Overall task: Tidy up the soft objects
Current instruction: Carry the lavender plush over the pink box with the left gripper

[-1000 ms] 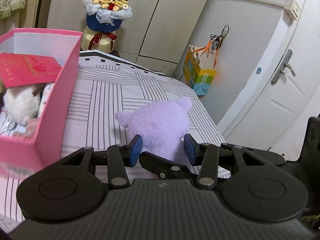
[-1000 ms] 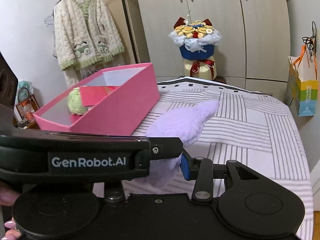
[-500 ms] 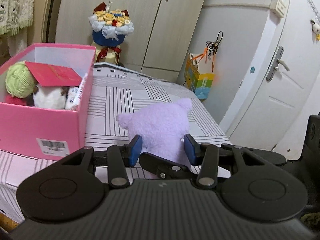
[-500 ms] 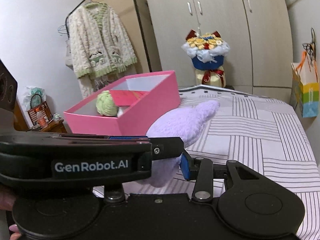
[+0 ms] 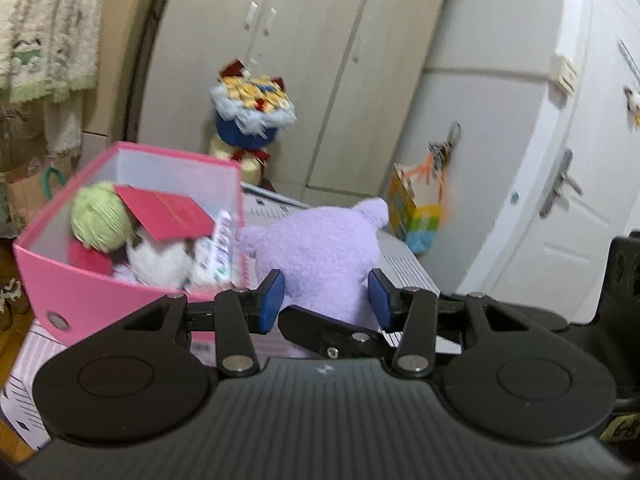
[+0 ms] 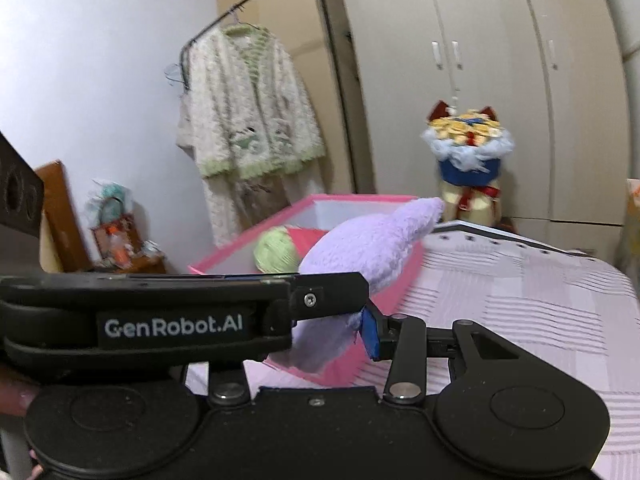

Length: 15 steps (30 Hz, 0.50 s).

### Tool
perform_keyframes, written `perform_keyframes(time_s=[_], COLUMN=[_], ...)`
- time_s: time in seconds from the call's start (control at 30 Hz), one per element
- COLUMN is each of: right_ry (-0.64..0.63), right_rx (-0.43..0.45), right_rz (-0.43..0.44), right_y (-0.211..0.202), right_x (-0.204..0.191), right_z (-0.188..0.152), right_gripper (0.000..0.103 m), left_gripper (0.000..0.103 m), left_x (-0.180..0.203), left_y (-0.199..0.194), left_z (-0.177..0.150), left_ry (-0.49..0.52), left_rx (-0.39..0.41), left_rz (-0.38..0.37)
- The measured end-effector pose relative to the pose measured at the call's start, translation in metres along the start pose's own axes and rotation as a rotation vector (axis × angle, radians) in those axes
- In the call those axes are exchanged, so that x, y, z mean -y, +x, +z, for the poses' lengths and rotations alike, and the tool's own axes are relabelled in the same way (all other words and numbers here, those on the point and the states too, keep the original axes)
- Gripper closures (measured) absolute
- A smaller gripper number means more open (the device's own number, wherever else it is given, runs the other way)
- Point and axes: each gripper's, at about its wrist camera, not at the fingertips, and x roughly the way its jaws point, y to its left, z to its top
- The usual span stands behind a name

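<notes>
Tongs squeeze our purple plush toy between both pairs, left tongs and right tongs. We have lifted it; the pink box now sits lower, just beside it.

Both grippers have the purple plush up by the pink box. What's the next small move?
Probably carry the purple plush sideways over the pink box opening before lowering: it hangs beside the box's near corner, and yarn and other items already fill that end.
</notes>
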Motion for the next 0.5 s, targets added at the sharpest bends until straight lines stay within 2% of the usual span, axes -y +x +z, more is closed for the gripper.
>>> perform_keyframes(time_s=[0.23, 0.5], right_ry=[-0.052, -0.041], right_rx=[0.056, 0.076], right_rz=[0.063, 0.129], right_y=[0.033, 0.091], right_x=[-0.021, -0.017], right_z=[0.027, 0.053], right_gripper=[0.056, 0.056], left_gripper=[0.058, 0.058], left_x=[-0.033, -0.072], left_y=[-0.002, 0.030], left_z=[0.030, 0.063], left_ry=[-0.017, -0.058], left_rx=[0.083, 0.105], left_rz=[0.054, 0.135])
